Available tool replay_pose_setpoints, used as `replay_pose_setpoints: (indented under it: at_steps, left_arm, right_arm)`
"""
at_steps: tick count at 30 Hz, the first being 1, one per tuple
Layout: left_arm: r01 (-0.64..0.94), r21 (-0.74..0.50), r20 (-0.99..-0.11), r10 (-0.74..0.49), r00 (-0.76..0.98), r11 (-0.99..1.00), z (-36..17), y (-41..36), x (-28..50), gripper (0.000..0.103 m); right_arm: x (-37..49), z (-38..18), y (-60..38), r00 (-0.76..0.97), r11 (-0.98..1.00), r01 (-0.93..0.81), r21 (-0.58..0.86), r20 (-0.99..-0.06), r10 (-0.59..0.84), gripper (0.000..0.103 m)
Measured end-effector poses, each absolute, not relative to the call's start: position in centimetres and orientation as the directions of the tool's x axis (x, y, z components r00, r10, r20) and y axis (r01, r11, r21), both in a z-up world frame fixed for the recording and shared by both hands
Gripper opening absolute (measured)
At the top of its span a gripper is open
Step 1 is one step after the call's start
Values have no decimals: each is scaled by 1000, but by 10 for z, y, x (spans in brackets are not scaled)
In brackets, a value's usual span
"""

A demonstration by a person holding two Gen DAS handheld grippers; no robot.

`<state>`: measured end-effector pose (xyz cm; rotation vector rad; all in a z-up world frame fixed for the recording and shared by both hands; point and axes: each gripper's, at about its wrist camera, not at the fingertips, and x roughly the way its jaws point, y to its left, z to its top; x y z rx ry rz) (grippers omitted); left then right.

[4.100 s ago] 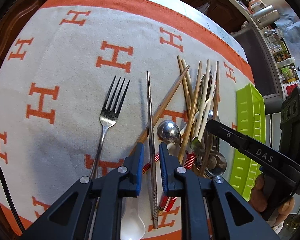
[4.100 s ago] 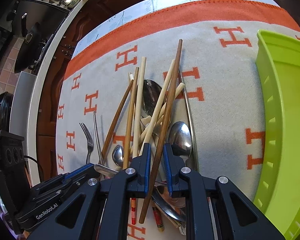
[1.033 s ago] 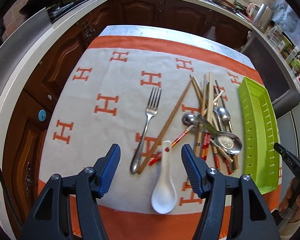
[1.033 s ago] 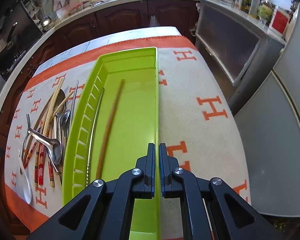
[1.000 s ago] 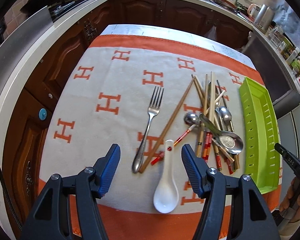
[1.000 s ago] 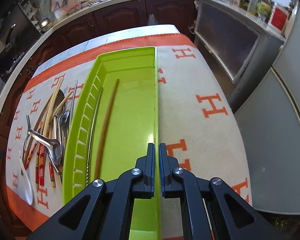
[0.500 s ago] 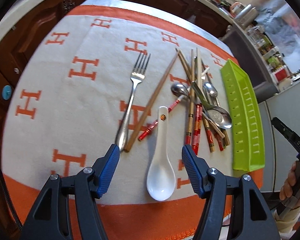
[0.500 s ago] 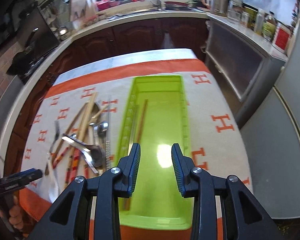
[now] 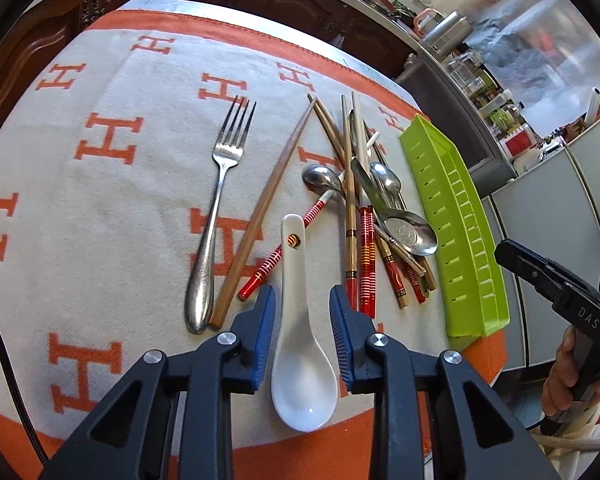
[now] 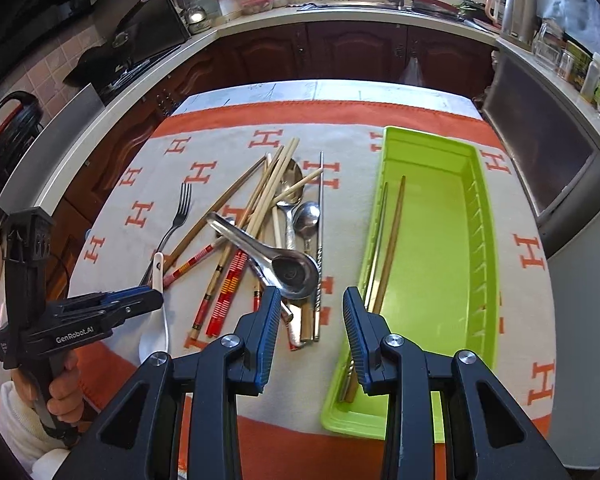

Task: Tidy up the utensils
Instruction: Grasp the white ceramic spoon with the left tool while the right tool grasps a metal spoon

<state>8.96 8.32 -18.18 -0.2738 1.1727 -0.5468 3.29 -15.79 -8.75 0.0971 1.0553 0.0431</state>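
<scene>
A white ceramic spoon (image 9: pixel 300 320) lies on the orange-and-white cloth; my left gripper (image 9: pixel 302 320) is open with its fingers on either side of the spoon's handle. The spoon also shows in the right wrist view (image 10: pixel 156 312). A fork (image 9: pixel 216 216), a brown chopstick (image 9: pixel 266 208) and a pile of chopsticks and metal spoons (image 9: pixel 372 220) lie beyond. The green tray (image 10: pixel 472 248) holds a brown chopstick (image 10: pixel 392 240) and a metal chopstick (image 10: pixel 376 248). My right gripper (image 10: pixel 312 336) is open and empty, above the tray's near left edge.
The cloth's near orange border (image 9: pixel 260 452) marks the table's front edge. Dark cabinets and a counter with kitchen items (image 10: pixel 340 4) stand behind the table. A glass-fronted appliance (image 10: pixel 540 144) stands to the right.
My left gripper has come down and forward over the white spoon, its fingers narrower. My right gripper has opened and pulled back and left from over the tray.
</scene>
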Motion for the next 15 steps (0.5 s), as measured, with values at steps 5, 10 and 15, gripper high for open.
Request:
replay_pose_setpoints:
  at_steps: [5,10,15]
  left_arm:
    - [277,-498,-787,-562,255,822,-192,78,94,25]
    - [288,-537,-752,-605,262,793,-197,78,97,24]
    - [286,-533,-748,-602,281,796,-201,75,93,8]
  right_arm:
    - [36,-95,-153,485,996,-4,93,-871,84,33]
    - [39,-99,-152,474,996,-4,87,-877,78,33]
    - [46,-107,-152,466,998,-13,69,-882,67,33]
